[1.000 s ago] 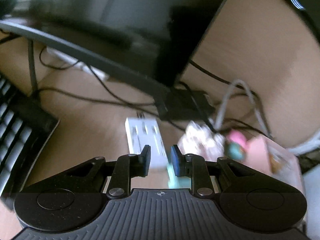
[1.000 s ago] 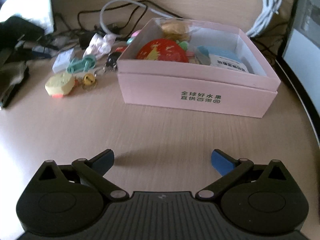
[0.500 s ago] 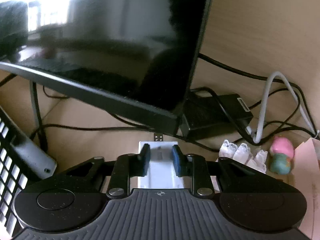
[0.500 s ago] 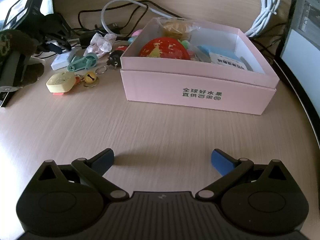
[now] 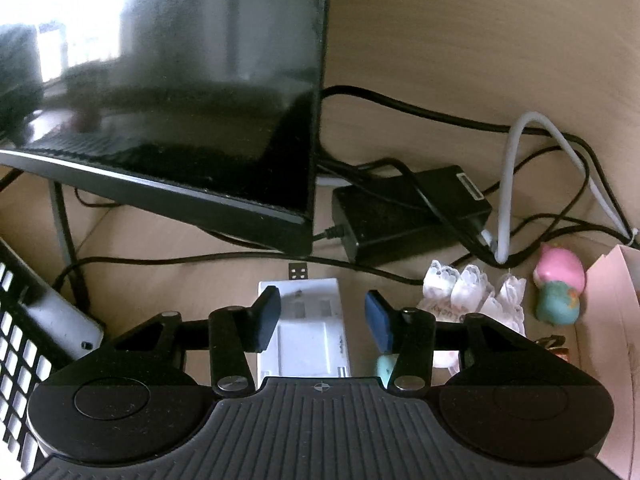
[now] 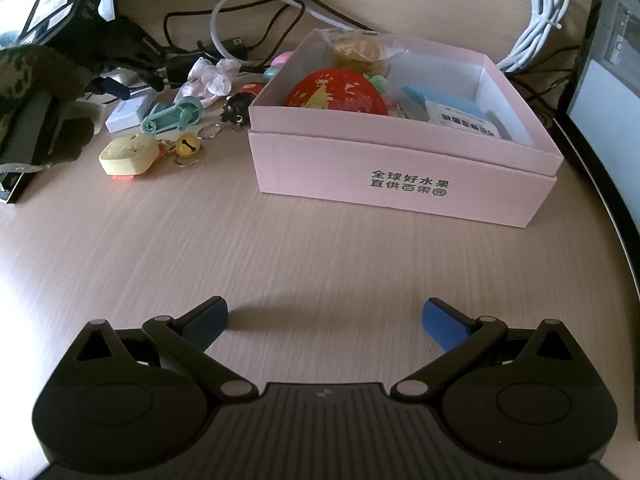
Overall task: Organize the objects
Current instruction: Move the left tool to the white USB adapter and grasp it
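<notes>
- Under the monitor (image 5: 168,80), the left gripper (image 5: 324,318) hangs over a white box (image 5: 308,328) lying flat on the worktop (image 6: 280,248); its fingers (image 5: 266,318) have just been opening and stand partly apart, the box between them, neither pad pressing on it.
- Nearer the camera, the right gripper (image 6: 326,320) has its fingers wide apart and empty above bare worktop.
- The pink box (image 6: 404,176) sits beyond it, trinkets loose to its left.

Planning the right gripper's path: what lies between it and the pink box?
Nothing. In the right wrist view, bare desk runs from the open right gripper to the pink box.
</notes>
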The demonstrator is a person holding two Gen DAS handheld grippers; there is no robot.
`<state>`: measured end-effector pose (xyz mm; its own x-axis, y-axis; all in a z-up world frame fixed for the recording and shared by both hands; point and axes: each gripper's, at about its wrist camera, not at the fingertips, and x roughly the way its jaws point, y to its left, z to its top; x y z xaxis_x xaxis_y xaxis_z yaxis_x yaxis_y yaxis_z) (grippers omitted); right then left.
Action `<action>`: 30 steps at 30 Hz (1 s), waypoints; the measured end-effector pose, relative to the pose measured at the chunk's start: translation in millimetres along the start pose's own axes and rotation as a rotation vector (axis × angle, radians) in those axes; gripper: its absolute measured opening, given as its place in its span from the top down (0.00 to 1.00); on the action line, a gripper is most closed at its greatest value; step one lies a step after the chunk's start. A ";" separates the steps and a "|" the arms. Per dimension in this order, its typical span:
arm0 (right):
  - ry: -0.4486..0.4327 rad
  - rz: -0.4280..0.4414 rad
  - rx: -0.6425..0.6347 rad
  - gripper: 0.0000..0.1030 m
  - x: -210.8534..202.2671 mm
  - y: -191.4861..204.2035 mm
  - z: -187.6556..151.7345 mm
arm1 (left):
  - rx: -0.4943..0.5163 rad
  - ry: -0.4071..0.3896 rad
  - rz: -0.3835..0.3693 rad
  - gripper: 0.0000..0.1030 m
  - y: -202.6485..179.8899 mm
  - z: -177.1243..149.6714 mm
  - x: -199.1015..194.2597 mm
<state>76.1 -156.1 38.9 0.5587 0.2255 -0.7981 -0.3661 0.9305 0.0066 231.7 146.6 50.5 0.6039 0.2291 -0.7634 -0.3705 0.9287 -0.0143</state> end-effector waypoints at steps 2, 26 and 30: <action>-0.001 0.004 -0.004 0.00 -0.2 0.2 -0.8 | 0.042 0.004 0.005 0.48 -5.9 -2.5 -1.2; -0.077 0.048 -0.014 0.00 -26.2 -13.1 4.7 | 0.091 0.038 -0.139 0.59 13.4 -75.1 -70.5; -0.104 0.038 -0.026 0.00 -31.3 -10.9 10.4 | 0.150 0.043 -0.222 0.59 17.9 -118.0 -114.3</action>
<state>70.3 -170.3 70.1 0.6180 0.2902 -0.7306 -0.4066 0.9134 0.0189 72.8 102.7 61.3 0.6271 0.0052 -0.7789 -0.1219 0.9883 -0.0915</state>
